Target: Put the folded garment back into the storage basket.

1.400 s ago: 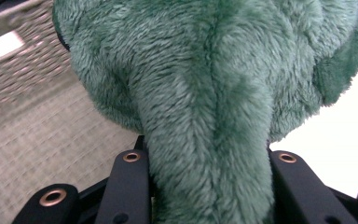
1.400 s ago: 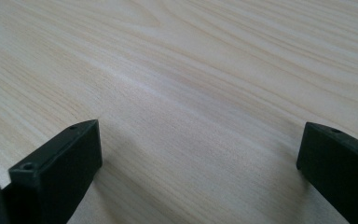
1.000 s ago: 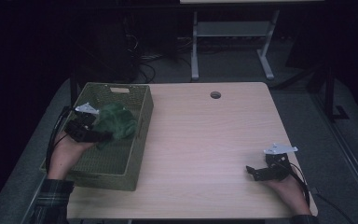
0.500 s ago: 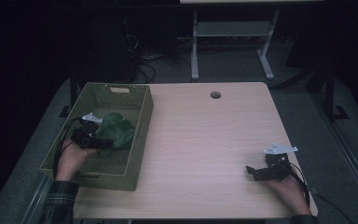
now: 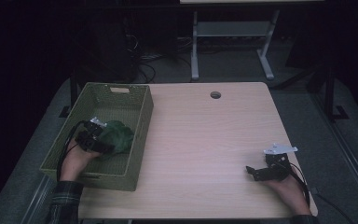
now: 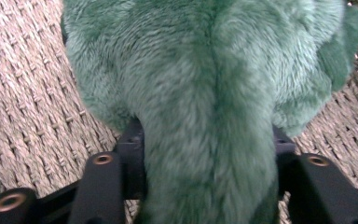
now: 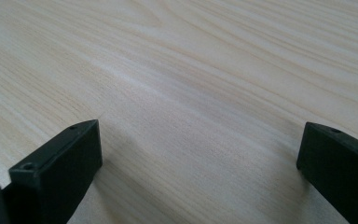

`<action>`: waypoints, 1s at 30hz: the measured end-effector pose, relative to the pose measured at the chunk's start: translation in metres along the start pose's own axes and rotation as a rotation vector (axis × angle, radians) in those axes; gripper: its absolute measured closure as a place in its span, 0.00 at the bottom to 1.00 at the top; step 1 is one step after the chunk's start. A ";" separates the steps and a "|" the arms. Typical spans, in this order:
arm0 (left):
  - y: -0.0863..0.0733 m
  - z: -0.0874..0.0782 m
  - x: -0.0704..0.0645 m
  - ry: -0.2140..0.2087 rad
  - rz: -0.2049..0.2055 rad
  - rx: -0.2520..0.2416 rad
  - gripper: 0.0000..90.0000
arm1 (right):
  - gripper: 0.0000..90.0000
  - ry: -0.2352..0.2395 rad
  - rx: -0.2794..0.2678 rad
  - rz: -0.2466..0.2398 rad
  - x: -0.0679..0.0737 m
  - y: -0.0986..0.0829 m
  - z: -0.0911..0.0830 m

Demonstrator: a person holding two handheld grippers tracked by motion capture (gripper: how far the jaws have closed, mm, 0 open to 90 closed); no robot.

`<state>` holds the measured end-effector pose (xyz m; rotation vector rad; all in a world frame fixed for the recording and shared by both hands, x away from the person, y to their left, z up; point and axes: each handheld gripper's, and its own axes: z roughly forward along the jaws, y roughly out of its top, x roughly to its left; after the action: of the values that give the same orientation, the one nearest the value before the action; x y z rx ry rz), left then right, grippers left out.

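Worktop [image 5: 205, 140]: pale wood, basket at its left edge.
Basket [image 5: 135, 121]: green woven.
Plush toy [image 5: 116, 137]: green, inside basket.
Left gripper [image 5: 103, 145]: jaws clenched on plush toy.
Right gripper [image 5: 254, 171]: resting on worktop, jaws spread wide.

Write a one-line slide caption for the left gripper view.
Left gripper shut on a green plush toy over the woven basket floor.

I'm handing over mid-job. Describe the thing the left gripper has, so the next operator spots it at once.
On the wooden table, look at the olive woven basket along its left edge. Inside, toward the near end, lies a dark green plush toy, clamped by the left gripper. It is the basket's one soft, furry item.
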<state>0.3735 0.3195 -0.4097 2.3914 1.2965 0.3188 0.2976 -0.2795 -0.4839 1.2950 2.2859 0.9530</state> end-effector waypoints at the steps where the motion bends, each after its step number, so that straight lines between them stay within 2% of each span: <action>1: 0.000 0.000 0.000 -0.002 -0.001 -0.001 0.44 | 0.00 0.000 0.000 0.000 0.000 0.000 0.000; 7: -0.001 -0.002 0.001 -0.002 0.006 -0.030 0.26 | 0.00 0.001 0.000 -0.002 0.000 0.000 0.000; 13: -0.001 -0.008 0.004 -0.024 0.009 -0.075 0.17 | 0.00 0.002 0.001 -0.003 0.000 0.000 0.000; 20: -0.002 -0.017 0.005 -0.035 -0.003 -0.141 0.15 | 0.00 0.002 0.001 -0.003 0.000 0.000 0.000; 25: 0.002 -0.031 0.003 -0.039 0.010 -0.176 0.15 | 0.00 0.002 0.000 -0.002 0.000 0.000 0.000; 30: 0.009 -0.047 -0.006 -0.066 -0.004 -0.242 0.15 | 0.00 0.002 0.001 -0.001 0.000 0.000 0.000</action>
<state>0.3590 0.3212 -0.3634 2.1782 1.1625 0.3701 0.2975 -0.2793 -0.4838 1.2932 2.2881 0.9534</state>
